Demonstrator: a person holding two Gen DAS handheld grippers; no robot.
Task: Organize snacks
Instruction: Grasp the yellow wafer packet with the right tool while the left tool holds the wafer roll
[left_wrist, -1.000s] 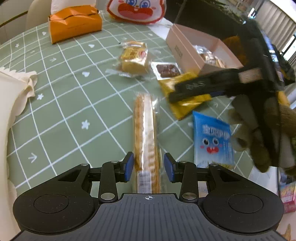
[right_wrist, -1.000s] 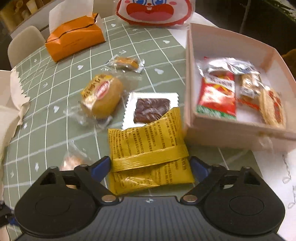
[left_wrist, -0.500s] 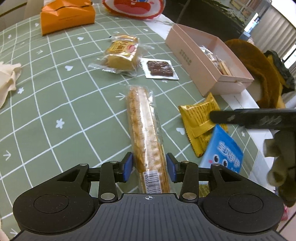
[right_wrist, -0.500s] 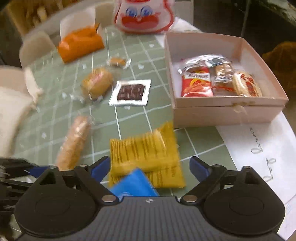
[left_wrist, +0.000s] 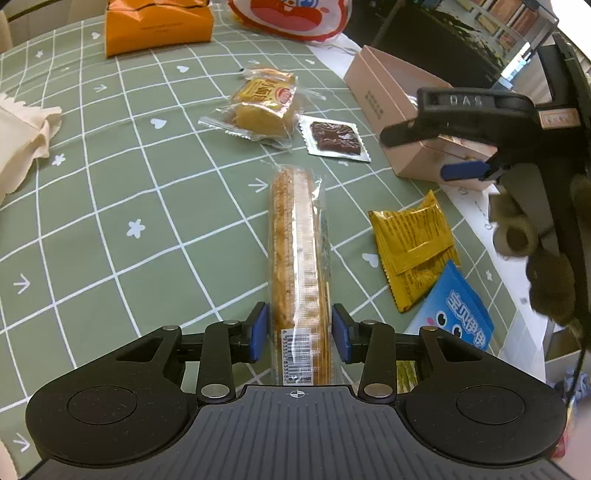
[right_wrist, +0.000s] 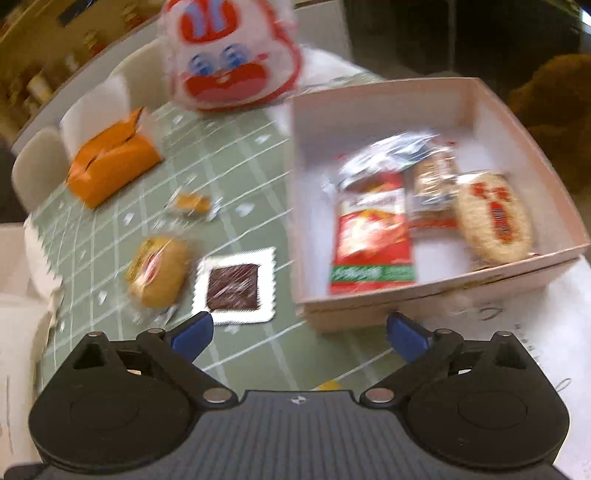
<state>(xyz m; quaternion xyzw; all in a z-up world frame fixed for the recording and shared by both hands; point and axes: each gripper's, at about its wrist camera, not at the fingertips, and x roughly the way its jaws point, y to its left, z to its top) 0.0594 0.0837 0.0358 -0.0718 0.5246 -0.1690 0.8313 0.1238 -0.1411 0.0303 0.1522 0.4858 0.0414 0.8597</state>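
My left gripper (left_wrist: 299, 338) has its jaws on either side of the near end of a long cracker pack (left_wrist: 298, 251) lying on the green cloth; small gaps show at both pads. My right gripper (right_wrist: 300, 328) is wide open and empty, raised in front of the pink box (right_wrist: 391, 306), which holds several snacks including a red packet (right_wrist: 373, 236). The right gripper also shows in the left wrist view (left_wrist: 461, 144) beside the box (left_wrist: 384, 99). A yellow packet (left_wrist: 413, 247) and a blue packet (left_wrist: 458, 310) lie on the table to the right.
A wrapped yellow cake (left_wrist: 266, 107) and a chocolate square (left_wrist: 336, 138) lie beyond the cracker pack. An orange bag (left_wrist: 155, 22) and a red-and-white character bag (right_wrist: 229, 62) stand at the back. A small wrapped sweet (right_wrist: 192, 203) lies mid-table. Cream paper (left_wrist: 22, 136) is at left.
My right gripper let the yellow packet drop to the table and rose toward the pink box, empty. My left gripper stayed around the cracker pack's near end.
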